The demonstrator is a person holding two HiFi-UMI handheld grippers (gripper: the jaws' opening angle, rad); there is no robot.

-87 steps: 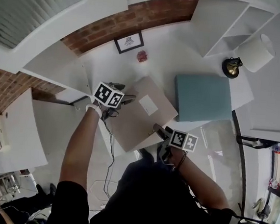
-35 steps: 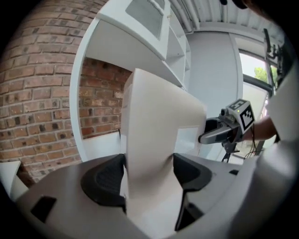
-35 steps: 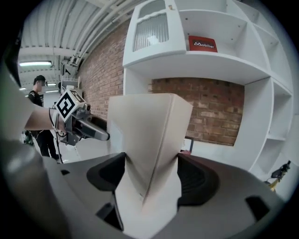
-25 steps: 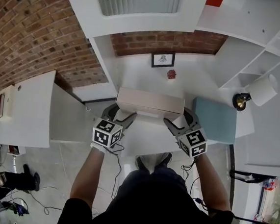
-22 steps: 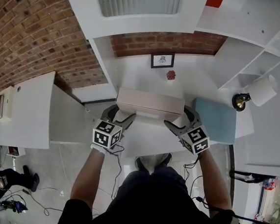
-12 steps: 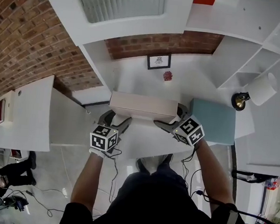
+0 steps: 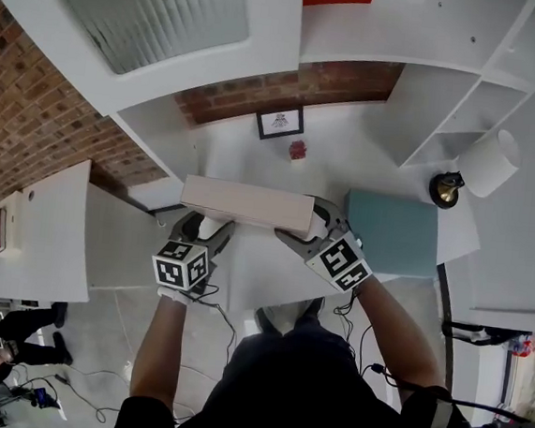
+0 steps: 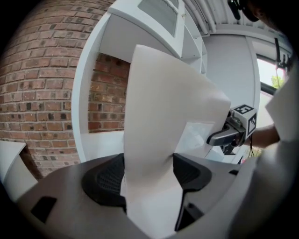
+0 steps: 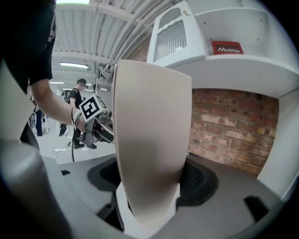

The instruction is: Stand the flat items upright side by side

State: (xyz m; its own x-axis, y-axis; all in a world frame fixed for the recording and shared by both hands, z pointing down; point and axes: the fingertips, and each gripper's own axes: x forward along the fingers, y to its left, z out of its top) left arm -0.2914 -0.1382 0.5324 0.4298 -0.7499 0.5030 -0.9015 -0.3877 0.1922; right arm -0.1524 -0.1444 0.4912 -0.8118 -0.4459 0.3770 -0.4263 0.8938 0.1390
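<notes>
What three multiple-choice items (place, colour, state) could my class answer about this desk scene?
1. Where is the teal flat item? A) flat on the desk, right of the beige flat box B) on a shelf C) on the floor
2. What colour is the small object before the framed picture? A) green B) red C) yellow
3. How is the beige flat box? A) lying flat, untouched B) propped against the wall C) on edge, a gripper at each end
Answers: A, seen in the head view; B, it shows red; C, left gripper and right gripper each clamp an end, the right's jaws having just closed further on it.
</notes>
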